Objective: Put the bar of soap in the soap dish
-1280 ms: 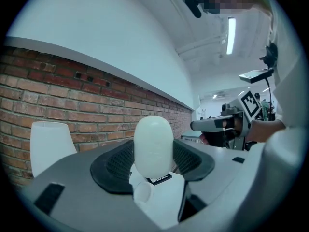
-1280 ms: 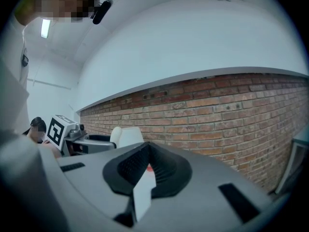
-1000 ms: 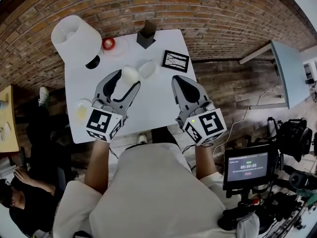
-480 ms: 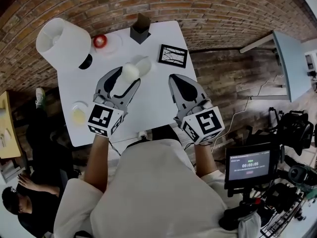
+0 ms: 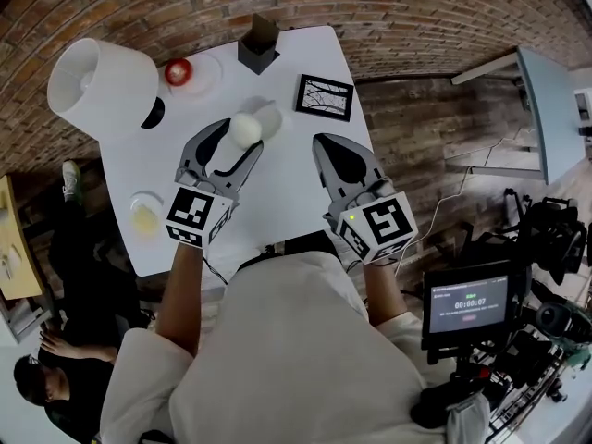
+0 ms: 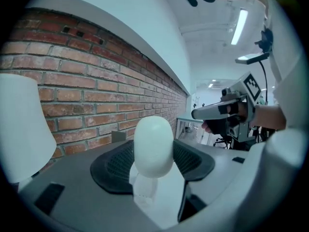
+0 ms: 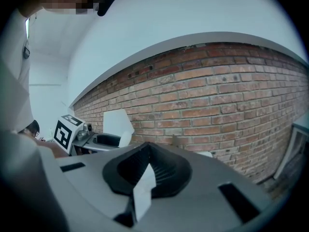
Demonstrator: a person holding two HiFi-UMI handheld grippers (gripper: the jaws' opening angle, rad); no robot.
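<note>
A white oval bar of soap (image 5: 244, 129) is clamped between the jaws of my left gripper (image 5: 240, 140), held above the white table (image 5: 296, 192). In the left gripper view the soap (image 6: 153, 141) stands upright between the dark pads, filling the gap. The pale soap dish (image 5: 270, 118) lies on the table just right of and beyond the soap, partly hidden by it. My right gripper (image 5: 333, 151) hovers over the table's right half, jaws together, holding nothing. In the right gripper view the right gripper (image 7: 144, 173) also shows nothing between its pads.
A white lampshade (image 5: 97, 86) stands at the table's far left. Near it are a plate with a red object (image 5: 178, 70), a black box (image 5: 259, 44) and a framed picture (image 5: 326, 97). A small round dish (image 5: 145, 214) sits left of my left gripper. Brick floor surrounds the table.
My left gripper has carried the soap a little forward, closer to the soap dish. The right gripper has barely moved. The head view has shifted slightly.
</note>
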